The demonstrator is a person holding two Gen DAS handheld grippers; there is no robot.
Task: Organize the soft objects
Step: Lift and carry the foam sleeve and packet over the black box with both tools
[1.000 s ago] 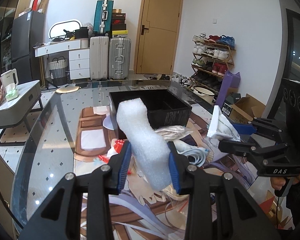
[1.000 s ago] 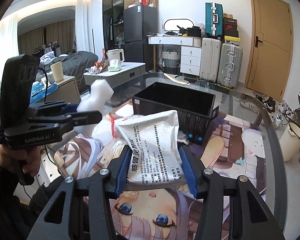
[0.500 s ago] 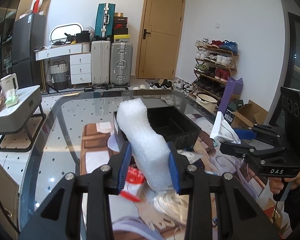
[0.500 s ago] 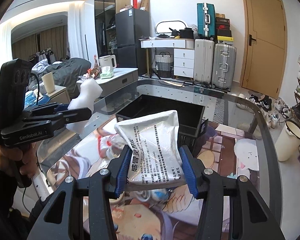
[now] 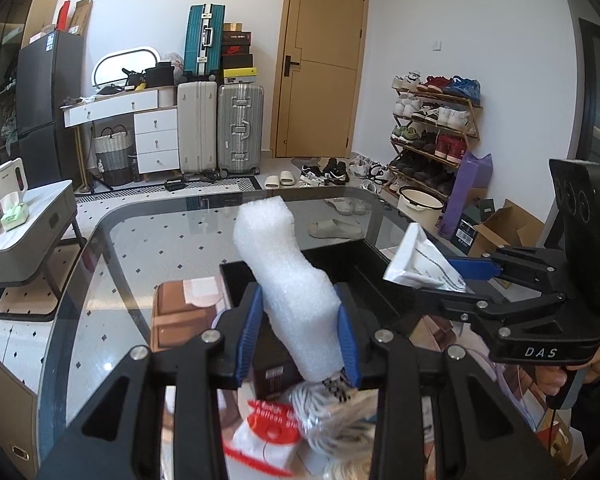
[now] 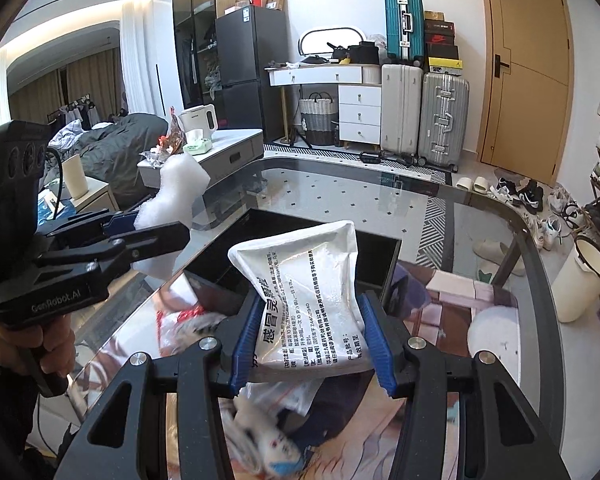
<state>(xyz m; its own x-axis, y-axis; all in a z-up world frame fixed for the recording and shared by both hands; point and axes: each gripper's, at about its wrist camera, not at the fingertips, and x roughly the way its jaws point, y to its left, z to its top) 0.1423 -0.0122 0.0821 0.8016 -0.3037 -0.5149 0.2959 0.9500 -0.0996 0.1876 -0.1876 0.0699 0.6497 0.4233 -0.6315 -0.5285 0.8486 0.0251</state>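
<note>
Left wrist view: the left gripper (image 5: 298,338) squeezes a white, bumpy foam piece (image 5: 288,280). Its long side stands up and leans a bit left, away from the gripper. A black box (image 5: 380,280) sits on the glass worktop (image 5: 140,248) just ahead. The right gripper (image 6: 312,340) pinches a crinkly white pouch (image 6: 308,300) with black writing; it stands tall, above the box.
</note>
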